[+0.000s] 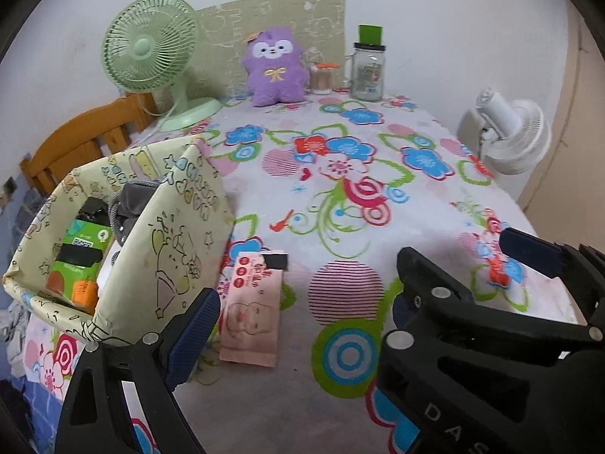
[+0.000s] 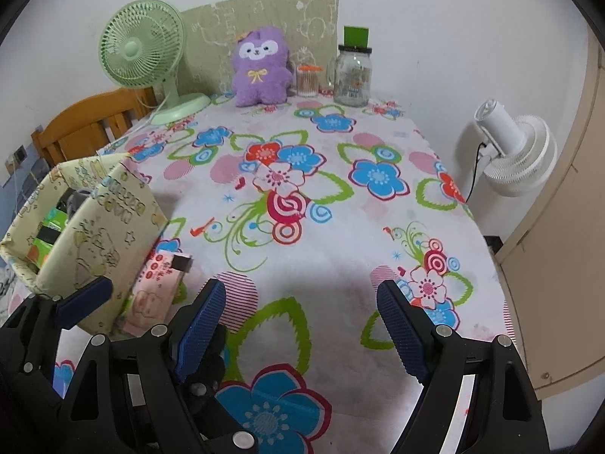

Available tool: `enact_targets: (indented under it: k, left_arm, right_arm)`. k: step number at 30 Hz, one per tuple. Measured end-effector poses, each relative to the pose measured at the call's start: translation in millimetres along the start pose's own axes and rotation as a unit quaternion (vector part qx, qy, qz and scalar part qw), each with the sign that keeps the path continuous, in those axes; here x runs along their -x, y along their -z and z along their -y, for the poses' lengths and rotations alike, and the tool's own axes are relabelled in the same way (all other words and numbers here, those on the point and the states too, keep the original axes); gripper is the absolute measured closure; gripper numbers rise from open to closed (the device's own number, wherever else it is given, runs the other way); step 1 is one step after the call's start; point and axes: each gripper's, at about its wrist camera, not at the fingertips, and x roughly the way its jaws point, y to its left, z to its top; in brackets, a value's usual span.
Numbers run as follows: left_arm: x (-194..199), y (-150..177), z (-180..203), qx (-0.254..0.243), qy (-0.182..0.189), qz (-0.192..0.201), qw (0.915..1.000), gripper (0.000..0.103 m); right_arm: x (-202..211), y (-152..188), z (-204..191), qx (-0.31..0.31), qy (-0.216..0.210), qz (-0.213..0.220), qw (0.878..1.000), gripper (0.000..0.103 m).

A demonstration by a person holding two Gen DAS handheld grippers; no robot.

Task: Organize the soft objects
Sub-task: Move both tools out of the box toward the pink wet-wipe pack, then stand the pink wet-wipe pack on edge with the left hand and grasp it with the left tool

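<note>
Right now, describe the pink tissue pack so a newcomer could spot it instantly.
Start at the yellow cartoon-print storage box on the near left of the floral tablecloth. The pink tissue pack lies flat on the cloth right beside the box's near wall. It is the only pink packet there, printed with a baby's face and bearing a small black tab at its far end.

L gripper (image 1: 351, 283): jaws wide, empty | R gripper (image 2: 302, 325): same

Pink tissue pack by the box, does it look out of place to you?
Somewhat. The pink tissue pack lies flat on the tablecloth beside the fabric box, while a green pack already sits inside. Nothing looks spilled or damaged.
</note>
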Motion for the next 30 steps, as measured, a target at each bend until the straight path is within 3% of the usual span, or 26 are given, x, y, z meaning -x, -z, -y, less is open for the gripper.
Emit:
enact_targets:
  k: [7, 23, 30]
  left_arm:
    - [-18, 2, -7, 0.049, -0.011, -0.025, 0.9984, 0.009]
    - [-47, 5, -10, 0.073, -0.042, -0.044, 0.9955, 0.009]
    - [-50, 8, -11, 0.074, -0.046, -0.038, 0.9955, 0.003]
  right_arm:
    - [-18, -1, 1, -0.001, -0.005, -0.017, 1.0, 0.018]
    - [-51, -3, 1, 0.005, -0.002, -0.043, 0.999, 0.018]
    - [-58, -1, 1, 0.005, 0.001, -0.043, 0.999, 0.018]
